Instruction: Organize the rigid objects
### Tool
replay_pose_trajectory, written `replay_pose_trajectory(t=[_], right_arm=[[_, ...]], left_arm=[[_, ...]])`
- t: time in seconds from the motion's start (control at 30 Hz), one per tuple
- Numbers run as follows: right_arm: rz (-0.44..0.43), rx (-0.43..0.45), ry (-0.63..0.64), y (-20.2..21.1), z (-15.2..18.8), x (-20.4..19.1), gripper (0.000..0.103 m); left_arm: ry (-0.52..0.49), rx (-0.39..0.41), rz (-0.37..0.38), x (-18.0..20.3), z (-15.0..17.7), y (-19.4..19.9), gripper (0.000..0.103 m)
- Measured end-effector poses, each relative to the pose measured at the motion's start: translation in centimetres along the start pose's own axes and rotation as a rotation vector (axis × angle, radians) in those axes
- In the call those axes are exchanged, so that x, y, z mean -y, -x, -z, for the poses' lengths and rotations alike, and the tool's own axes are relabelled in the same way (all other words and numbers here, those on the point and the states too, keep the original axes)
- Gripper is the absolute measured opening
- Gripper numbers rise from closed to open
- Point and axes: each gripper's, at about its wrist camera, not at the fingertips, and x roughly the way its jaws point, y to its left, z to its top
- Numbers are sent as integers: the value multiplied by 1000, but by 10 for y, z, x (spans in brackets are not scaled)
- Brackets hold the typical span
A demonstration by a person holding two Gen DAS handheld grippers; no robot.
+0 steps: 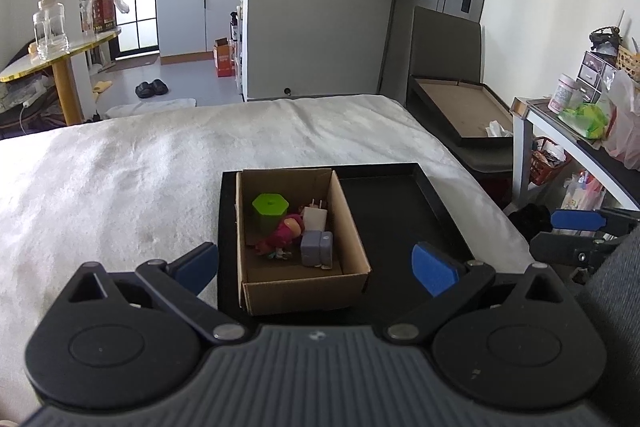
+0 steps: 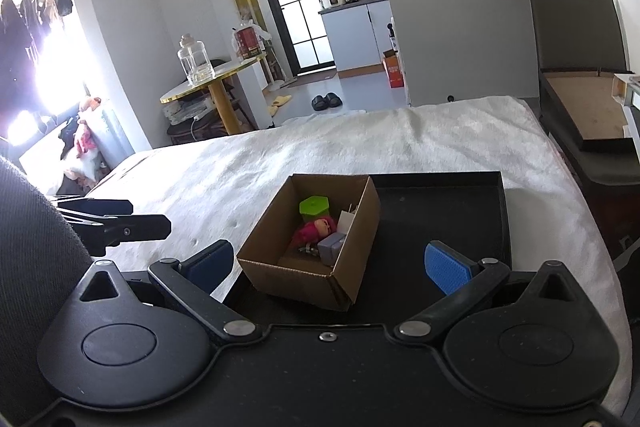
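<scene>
I hold left claw (image 1: 316, 265) and right claw (image 2: 330, 265) wide, empty; cardboard box (image 1: 296, 287) at frame centre on black tray (image 1: 400, 211) corrals charger (image 1: 315, 218), figurine (image 1: 286, 231), green container (image 1: 269, 209).

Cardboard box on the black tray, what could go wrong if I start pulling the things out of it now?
Three risks, judged from how things lie:
1. The white charger, pink doll, grey block and green hexagonal container sit packed together, so the fingers could drag a neighbour along.
2. The cardboard box looks light and may slide on the black tray.
3. The tray rests on a soft white blanket, so pressing down might tip it.
</scene>
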Motion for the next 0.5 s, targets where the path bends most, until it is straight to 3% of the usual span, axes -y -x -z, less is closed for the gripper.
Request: replay_pose_trajectory(t=[0.5], right_arm=[[15, -63, -29, -2, -2, 1, 103]], left_arm=[[51, -77, 24, 0, 2, -13, 102]])
